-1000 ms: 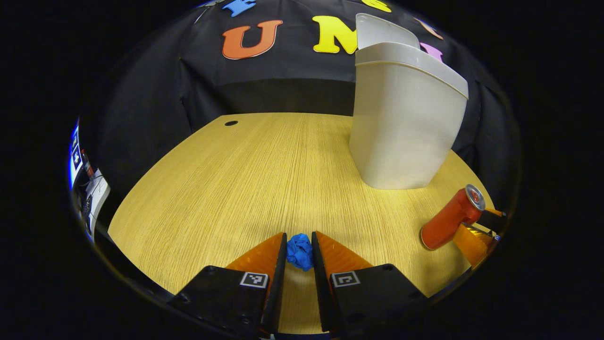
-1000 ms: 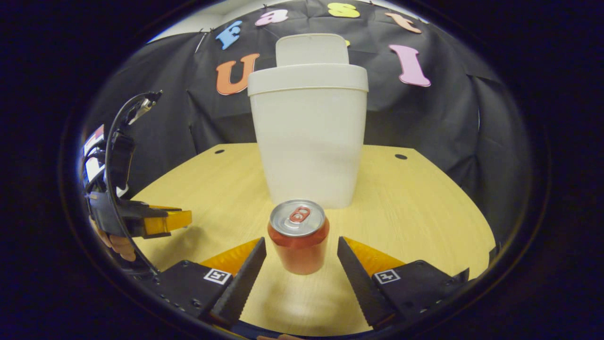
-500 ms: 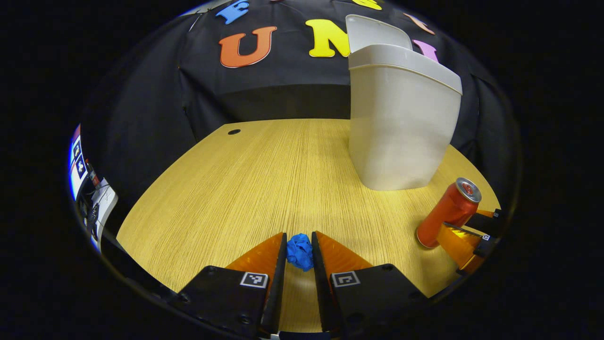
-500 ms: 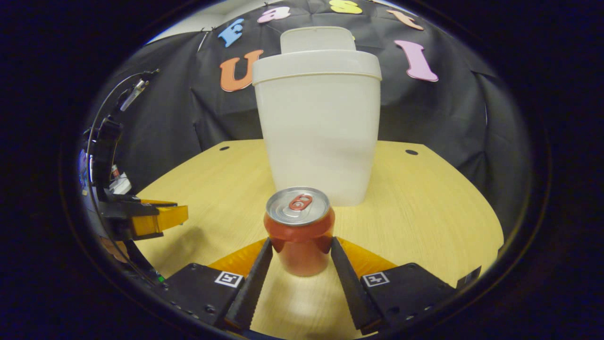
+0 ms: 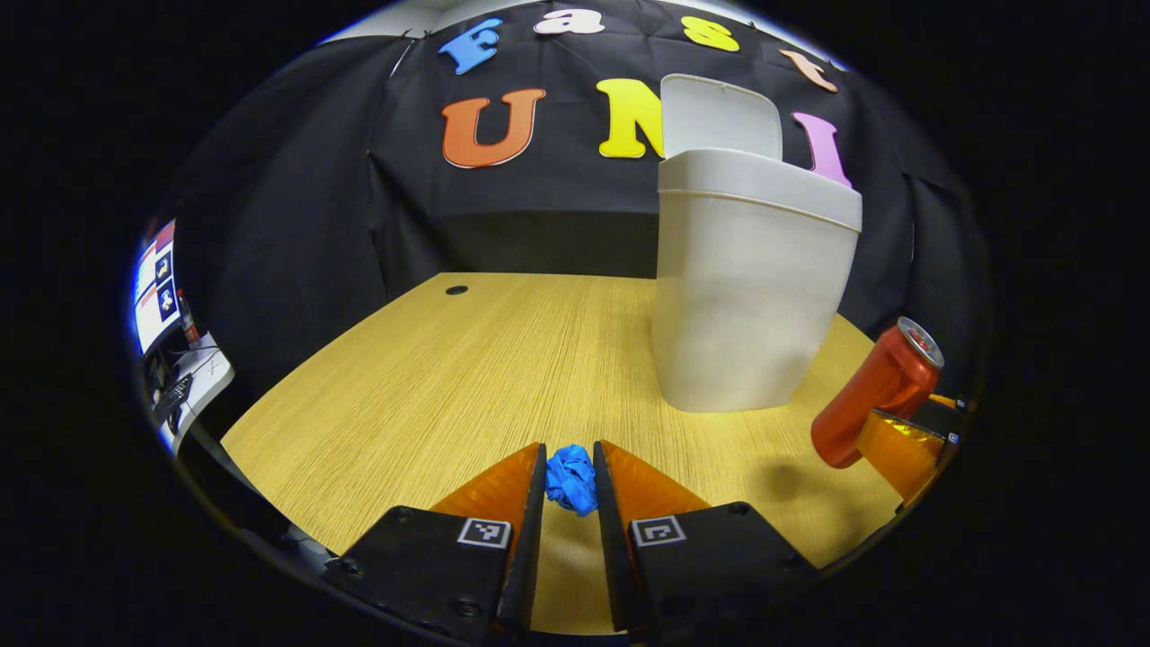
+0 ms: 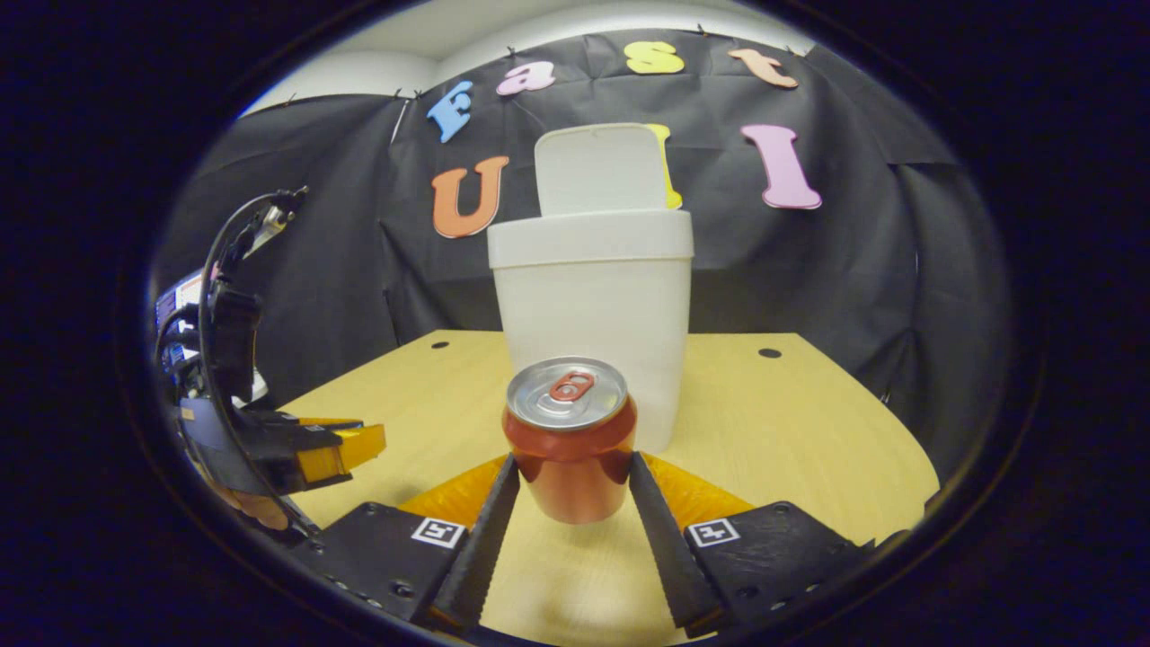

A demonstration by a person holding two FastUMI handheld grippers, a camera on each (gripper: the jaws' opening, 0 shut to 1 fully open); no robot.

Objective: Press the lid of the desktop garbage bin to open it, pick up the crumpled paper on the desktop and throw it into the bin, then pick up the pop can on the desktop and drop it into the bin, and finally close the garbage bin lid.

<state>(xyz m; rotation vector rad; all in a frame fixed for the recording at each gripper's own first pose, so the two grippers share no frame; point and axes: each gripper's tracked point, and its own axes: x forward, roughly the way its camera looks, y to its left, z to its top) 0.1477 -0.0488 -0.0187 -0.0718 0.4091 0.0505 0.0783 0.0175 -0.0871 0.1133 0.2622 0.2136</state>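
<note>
**Both items gripped, bin open, paper goes first**

Crumpled paper (image 5: 571, 480), blue, sits pinched between the fingers of the left tongs (image 5: 570, 478), narrow gap, both fingers pressing on it. It looks lifted off the table (image 5: 467, 377), though contact is hard to judge. Garbage bin (image 5: 746, 288) stands far and to the right of the paper, lid (image 5: 719, 117) flipped up at the back, mouth open upward. So the paper likely has to travel forward-right and up over the rim, then release.

Pop can (image 6: 570, 440) is upright, long axis vertical, clamped by the right tongs (image 6: 570, 472), fingers on both its sides, base apparently clear of the table with a shadow below. Bin is straight ahead, just behind the can in the right gripper view.

Left gripper view: can (image 5: 876, 391) at the right edge, tilted by the lens. Right hand is nearer the bin; risk of both tongs crowding the opening.
</note>
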